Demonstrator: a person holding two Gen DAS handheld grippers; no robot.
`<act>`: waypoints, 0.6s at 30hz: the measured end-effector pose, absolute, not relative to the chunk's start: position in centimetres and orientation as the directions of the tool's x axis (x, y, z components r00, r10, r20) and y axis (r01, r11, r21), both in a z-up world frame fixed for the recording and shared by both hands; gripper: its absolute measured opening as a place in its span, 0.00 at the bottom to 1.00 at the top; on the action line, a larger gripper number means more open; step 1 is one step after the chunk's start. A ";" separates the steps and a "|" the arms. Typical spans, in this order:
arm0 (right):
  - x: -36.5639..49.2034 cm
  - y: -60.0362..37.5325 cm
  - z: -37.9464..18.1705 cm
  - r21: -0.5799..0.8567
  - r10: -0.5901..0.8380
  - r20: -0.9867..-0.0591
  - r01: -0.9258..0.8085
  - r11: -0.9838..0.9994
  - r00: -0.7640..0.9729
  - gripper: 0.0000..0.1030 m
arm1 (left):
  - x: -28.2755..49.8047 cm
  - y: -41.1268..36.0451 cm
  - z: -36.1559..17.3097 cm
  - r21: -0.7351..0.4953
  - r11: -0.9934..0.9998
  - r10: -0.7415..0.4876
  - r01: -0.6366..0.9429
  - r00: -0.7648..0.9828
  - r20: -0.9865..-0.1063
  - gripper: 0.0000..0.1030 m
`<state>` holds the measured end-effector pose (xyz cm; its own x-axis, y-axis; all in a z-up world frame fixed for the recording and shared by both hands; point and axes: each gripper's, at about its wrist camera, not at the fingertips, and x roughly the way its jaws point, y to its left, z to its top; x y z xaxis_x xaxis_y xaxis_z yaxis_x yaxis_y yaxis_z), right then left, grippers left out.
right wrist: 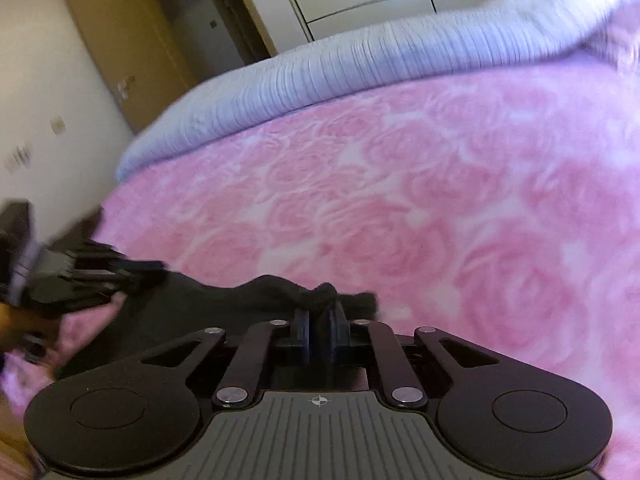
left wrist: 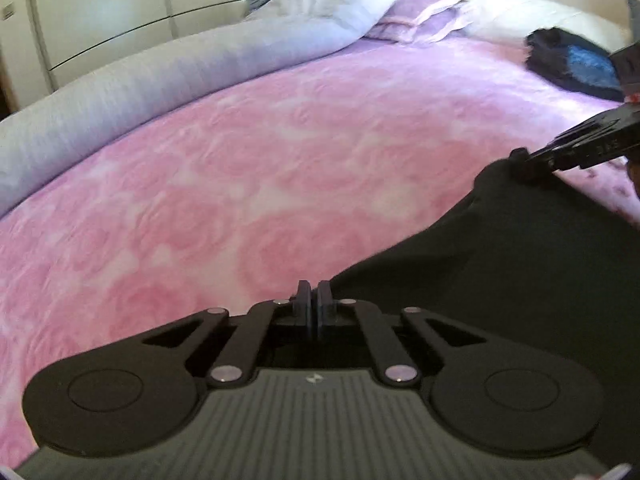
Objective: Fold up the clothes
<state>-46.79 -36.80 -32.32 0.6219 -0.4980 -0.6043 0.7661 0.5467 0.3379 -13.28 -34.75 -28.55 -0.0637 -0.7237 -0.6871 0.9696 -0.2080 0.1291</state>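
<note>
A black garment [left wrist: 520,280] lies on the pink rose-patterned bed cover [left wrist: 240,180]. In the left wrist view my left gripper [left wrist: 314,286] is shut, with the garment's near edge running into its fingertips. My right gripper [left wrist: 520,164] bites the garment's far corner at the right. In the right wrist view my right gripper [right wrist: 320,312] is shut on a bunched fold of the black garment [right wrist: 192,300]. My left gripper [right wrist: 156,270] comes in from the left edge, tips on the cloth and blurred.
A rolled grey duvet [left wrist: 160,68] runs along the far side of the bed, with purple pillows [left wrist: 420,12] at its head. A dark blue bundle [left wrist: 576,64] lies at the far right. White wardrobe [left wrist: 100,12] and a wooden door [right wrist: 120,40] stand beyond. A hand [right wrist: 16,320] shows at the left.
</note>
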 end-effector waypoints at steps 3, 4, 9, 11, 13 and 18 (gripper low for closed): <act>-46.1 -37.9 -34.1 0.338 -0.497 -0.610 0.771 0.541 0.616 0.07 | -12.7 -35.1 -29.7 0.134 -0.172 -0.728 0.976 -0.034 -0.685 0.02; -46.4 -38.3 -34.5 0.373 -0.495 -0.601 0.768 0.521 0.628 0.08 | -12.6 -35.3 -29.8 0.144 -0.157 -0.718 0.977 -0.012 -0.696 0.01; -49.2 -37.0 -32.9 0.424 -0.547 -0.563 0.785 0.452 0.619 0.19 | -11.7 -34.6 -28.6 0.171 -0.106 -0.715 0.980 0.045 -0.698 0.01; -50.4 -35.6 -32.1 0.379 -0.601 -0.566 0.825 0.419 0.565 0.19 | -12.4 -33.9 -27.0 0.166 -0.119 -0.736 0.979 0.025 -0.676 0.01; -51.9 -34.1 -31.6 0.393 -0.627 -0.550 0.834 0.388 0.551 0.20 | -13.5 -33.2 -25.4 0.151 -0.148 -0.755 0.977 -0.013 -0.656 0.02; -52.8 -30.8 -31.6 0.491 -0.604 -0.496 0.775 0.397 0.624 0.20 | -19.3 -34.1 -23.6 0.035 -0.390 -0.714 0.920 -0.278 -0.642 0.08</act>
